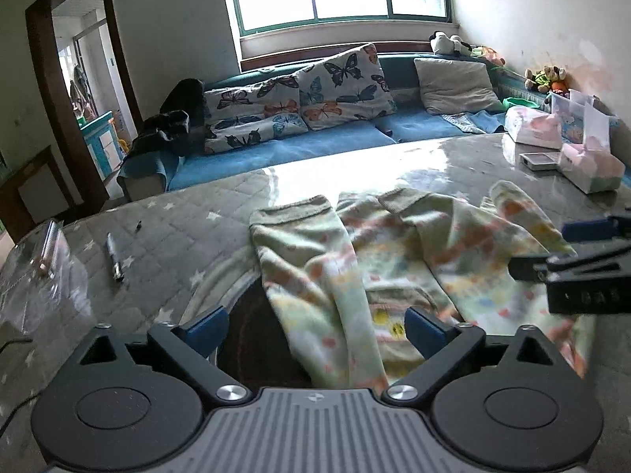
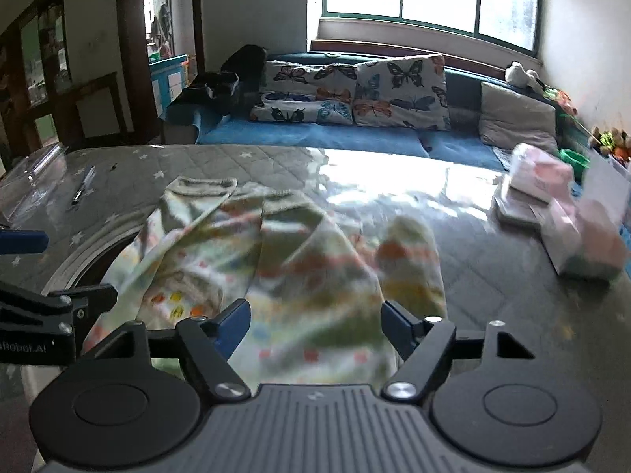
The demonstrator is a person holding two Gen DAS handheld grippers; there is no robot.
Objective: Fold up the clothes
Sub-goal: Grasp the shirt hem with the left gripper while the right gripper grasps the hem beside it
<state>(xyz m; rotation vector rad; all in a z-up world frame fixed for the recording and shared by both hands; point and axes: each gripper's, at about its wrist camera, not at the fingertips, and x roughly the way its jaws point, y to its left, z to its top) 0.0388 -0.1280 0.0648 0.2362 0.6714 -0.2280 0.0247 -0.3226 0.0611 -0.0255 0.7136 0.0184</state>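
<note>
A pale green child's garment (image 1: 394, 260) with a coloured print lies rumpled on the glass-topped table (image 1: 165, 228), sleeves folded over the body. It also shows in the right wrist view (image 2: 284, 260). My left gripper (image 1: 315, 331) is open, its blue-padded fingers either side of the garment's near left sleeve, just above it. My right gripper (image 2: 315, 325) is open over the garment's near right part. Each gripper appears at the edge of the other's view: the right one (image 1: 552, 248) and the left one (image 2: 59, 272).
A pen (image 1: 115, 258) and a clear plastic bag (image 1: 43, 276) lie on the table's left. Pink tissue packs and boxes (image 1: 591, 165) stand at the right. A blue sofa with butterfly cushions (image 1: 299, 98) is behind the table.
</note>
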